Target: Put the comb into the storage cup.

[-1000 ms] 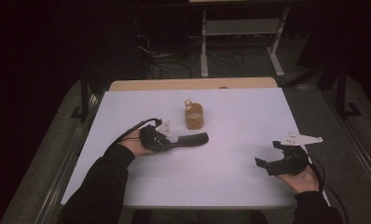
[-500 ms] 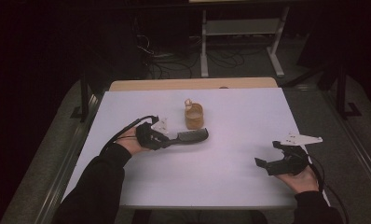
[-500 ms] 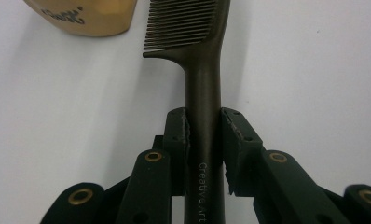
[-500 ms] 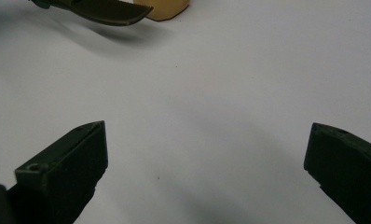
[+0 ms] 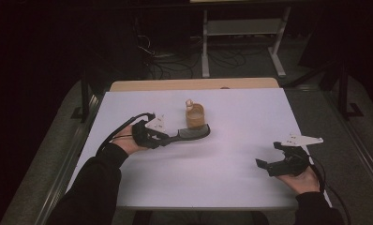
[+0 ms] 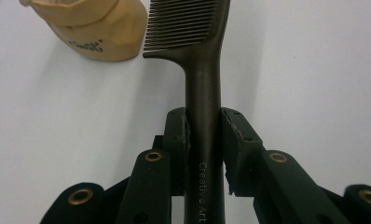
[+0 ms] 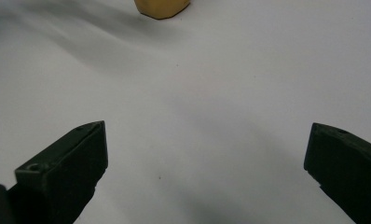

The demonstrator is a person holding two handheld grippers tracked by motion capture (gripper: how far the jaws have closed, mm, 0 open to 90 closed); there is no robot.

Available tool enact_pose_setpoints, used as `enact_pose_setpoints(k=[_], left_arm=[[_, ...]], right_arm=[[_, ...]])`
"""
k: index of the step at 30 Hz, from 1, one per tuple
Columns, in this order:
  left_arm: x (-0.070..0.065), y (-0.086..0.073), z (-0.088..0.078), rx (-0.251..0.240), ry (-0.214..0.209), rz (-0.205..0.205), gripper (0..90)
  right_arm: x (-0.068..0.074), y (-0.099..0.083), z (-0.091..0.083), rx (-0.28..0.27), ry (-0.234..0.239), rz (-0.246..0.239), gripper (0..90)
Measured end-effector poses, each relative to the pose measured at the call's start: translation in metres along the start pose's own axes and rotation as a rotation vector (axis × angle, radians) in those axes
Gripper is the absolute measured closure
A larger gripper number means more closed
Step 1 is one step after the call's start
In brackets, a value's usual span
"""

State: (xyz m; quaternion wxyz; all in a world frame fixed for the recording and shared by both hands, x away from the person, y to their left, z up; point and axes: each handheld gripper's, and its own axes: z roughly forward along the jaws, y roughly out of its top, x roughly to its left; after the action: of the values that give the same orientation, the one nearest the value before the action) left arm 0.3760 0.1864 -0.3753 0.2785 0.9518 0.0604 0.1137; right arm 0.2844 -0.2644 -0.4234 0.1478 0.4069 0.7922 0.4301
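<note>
A black comb is clamped by its handle in my left gripper, which is shut on it. In the left gripper view the comb runs straight out between the two pads, teeth facing left, held above the white table. A small tan pouch stands just behind the comb's toothed end; it is seen again as the pouch at upper left. My right gripper rests at the front right, open, with bare table between its jaws. The pouch lies far ahead of it.
A strip of wooden tabletop shows beyond the white sheet's far edge. Behind the table, a metal rack and loose cables sit on the dark floor. The table's right edge runs close to my right hand.
My left gripper has lifted the comb a little and carried it toward the pouch. The right gripper has stayed where it was.
</note>
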Motion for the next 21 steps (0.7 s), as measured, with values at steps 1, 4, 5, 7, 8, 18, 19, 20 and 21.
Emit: enact_pose_setpoints(k=[1, 4, 5, 7, 8, 18, 19, 20, 21], left_arm=[[0.000, 0.001, -0.002, -0.003, 0.001, 0.000, 73.4], [-0.001, 0.001, -0.006, -0.014, 0.007, 0.000, 73.4], [-0.001, 0.002, -0.007, -0.021, 0.010, 0.002, 73.3], [-0.002, 0.002, -0.010, -0.025, 0.014, 0.003, 73.4], [-0.003, 0.003, -0.011, -0.027, 0.019, 0.006, 73.3], [-0.006, 0.006, -0.022, -0.065, 0.032, 0.011, 73.3], [-0.006, 0.006, -0.024, -0.072, 0.035, 0.013, 73.3], [-0.007, 0.007, -0.025, -0.078, 0.035, 0.014, 73.3], [-0.007, 0.007, -0.026, -0.086, 0.033, 0.010, 73.3]], right_arm=[[0.000, 0.000, 0.000, 0.001, 0.000, 0.001, 0.0], [0.000, 0.000, 0.000, 0.001, 0.001, 0.000, 0.0], [0.000, 0.000, 0.000, 0.000, 0.001, 0.000, 0.0], [0.000, 0.000, 0.000, -0.002, 0.000, 0.000, 0.0], [0.000, 0.000, 0.000, -0.003, 0.000, 0.000, 0.0], [0.000, 0.002, -0.002, -0.013, -0.001, -0.003, 0.0], [0.000, 0.002, -0.002, -0.013, -0.001, -0.002, 0.0], [0.000, 0.003, -0.003, -0.014, -0.001, -0.003, 0.0], [0.001, 0.003, -0.003, -0.015, -0.002, -0.004, 0.0]])
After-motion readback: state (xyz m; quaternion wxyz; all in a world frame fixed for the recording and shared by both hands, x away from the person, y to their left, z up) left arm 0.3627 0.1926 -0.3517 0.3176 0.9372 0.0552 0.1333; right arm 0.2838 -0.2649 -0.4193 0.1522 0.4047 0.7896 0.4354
